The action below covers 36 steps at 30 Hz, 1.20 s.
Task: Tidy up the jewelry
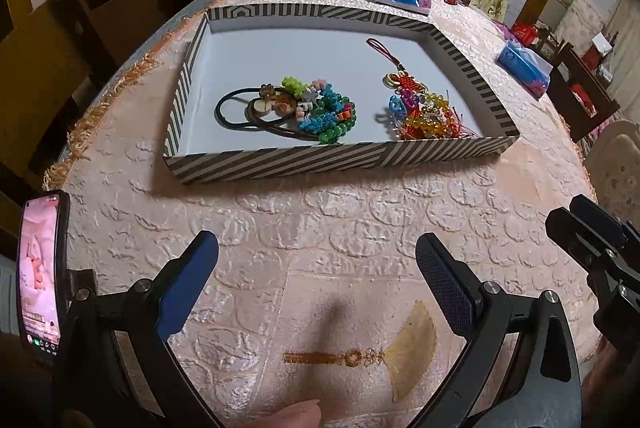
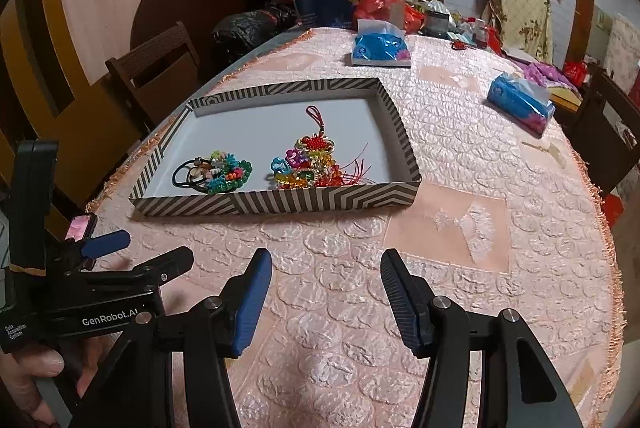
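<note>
Dim warm indoor light, heavy fisheye bending, dark corners.

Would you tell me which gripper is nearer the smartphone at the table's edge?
Left. The left gripper hangs open just beside the smartphone; the right gripper, also open, sits on the left one's far side.

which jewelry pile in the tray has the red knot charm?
The multicoloured bead pile by the striped cardboard tray's right wall; the other pile has black hair ties.

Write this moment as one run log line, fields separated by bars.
left gripper: open, empty | right gripper: open, empty | jewelry: two piles inside striped tray
</note>
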Each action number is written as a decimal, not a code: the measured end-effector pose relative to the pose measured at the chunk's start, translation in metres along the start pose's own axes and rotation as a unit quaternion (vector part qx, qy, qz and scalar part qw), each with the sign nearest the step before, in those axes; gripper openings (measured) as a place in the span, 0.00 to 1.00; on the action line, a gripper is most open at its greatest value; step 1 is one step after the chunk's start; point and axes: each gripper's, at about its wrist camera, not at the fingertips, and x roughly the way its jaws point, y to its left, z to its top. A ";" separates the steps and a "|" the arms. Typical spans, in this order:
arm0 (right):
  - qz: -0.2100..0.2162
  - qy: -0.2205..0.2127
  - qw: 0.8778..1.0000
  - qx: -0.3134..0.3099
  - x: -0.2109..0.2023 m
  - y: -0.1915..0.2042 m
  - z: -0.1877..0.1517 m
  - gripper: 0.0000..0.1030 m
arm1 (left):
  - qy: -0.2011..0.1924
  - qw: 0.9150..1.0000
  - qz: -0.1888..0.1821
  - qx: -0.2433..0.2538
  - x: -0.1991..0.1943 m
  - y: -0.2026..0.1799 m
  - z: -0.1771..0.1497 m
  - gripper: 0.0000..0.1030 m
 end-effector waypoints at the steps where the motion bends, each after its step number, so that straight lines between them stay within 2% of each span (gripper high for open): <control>1: 0.000 0.000 1.000 0.000 0.000 0.000 0.001 0.53 | 0.000 1.000 0.001 -0.002 0.000 0.000 0.001 0.96; 36: -0.003 0.000 1.000 -0.012 -0.003 0.008 0.011 0.53 | -0.012 1.000 0.008 0.001 -0.003 0.001 0.004 0.96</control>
